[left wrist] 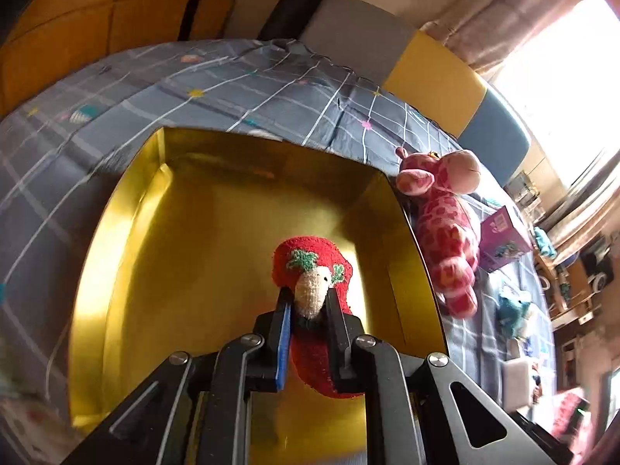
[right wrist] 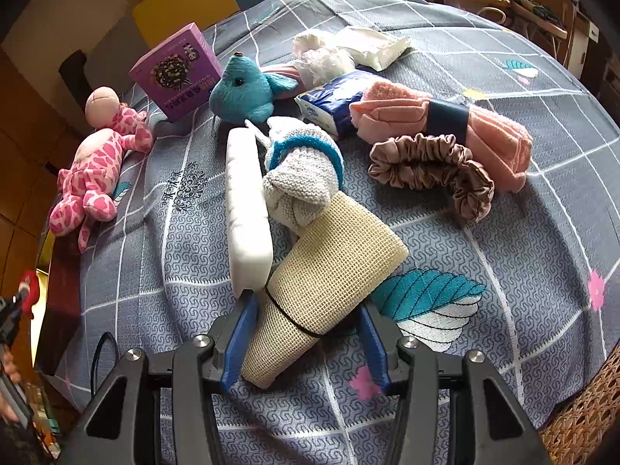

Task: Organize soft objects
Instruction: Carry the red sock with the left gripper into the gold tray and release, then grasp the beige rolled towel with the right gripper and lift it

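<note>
Here, red sock [left wrist: 310, 267] clamped in left gripper [left wrist: 308, 302] (over box).

Grey-blue checked bedsheet with white grid lines and small leaf and flower prints [right wrist: 484, 201] covers the bed across both views. Upholstered headboard in yellow, grey and blue panels [left wrist: 434, 77] upper centre-right of the left view. Orange-brown wooden panelled cabinet [left wrist: 97, 19] upper left. Bright overexposed window [left wrist: 562, 77] at right edge, pinkish-brown curtain [left wrist: 503, 11] beside it. Cluttered wooden desk [right wrist: 515, 4] top right of the right view; woven rattan surface [right wrist: 581, 426] lower right corner.
</note>
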The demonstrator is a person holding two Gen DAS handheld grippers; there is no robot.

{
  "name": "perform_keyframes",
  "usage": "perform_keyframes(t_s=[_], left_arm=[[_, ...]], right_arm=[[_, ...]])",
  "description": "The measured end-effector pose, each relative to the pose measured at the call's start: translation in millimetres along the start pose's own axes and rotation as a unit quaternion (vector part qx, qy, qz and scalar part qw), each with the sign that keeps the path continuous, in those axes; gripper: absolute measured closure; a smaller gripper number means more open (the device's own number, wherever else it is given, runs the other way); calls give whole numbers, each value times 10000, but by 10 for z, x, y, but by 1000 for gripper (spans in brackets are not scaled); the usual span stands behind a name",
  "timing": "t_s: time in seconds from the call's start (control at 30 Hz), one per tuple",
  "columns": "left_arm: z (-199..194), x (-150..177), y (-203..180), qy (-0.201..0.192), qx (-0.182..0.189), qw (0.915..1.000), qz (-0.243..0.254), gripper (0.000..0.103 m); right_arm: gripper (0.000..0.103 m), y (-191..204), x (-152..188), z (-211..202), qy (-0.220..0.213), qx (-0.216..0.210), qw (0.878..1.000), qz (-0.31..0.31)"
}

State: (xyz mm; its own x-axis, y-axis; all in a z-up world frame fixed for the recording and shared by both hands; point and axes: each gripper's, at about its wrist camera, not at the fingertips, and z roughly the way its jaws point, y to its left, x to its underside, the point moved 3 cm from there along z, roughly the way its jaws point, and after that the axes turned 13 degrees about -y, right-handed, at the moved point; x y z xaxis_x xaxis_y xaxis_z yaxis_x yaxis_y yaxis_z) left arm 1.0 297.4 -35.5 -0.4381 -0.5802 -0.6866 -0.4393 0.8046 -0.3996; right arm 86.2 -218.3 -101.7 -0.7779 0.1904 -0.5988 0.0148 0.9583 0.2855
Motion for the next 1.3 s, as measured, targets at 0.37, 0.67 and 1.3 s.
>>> perform_keyframes(t_s=[0.37,0.67,1.3], left_arm=[[625,-155,-246,-6,-407,9977,539,42],[163,35,-264,-309,-710,9932,865,26],[-394,388,-472,-507,-486,9920,1044,21]], right_arm=[[53,67,-18,4,-59,48,9998,-196],[65,150,-32,-123,-249,114,9982,-528],[85,312,-121,-481,-553,-37,9948,-852]])
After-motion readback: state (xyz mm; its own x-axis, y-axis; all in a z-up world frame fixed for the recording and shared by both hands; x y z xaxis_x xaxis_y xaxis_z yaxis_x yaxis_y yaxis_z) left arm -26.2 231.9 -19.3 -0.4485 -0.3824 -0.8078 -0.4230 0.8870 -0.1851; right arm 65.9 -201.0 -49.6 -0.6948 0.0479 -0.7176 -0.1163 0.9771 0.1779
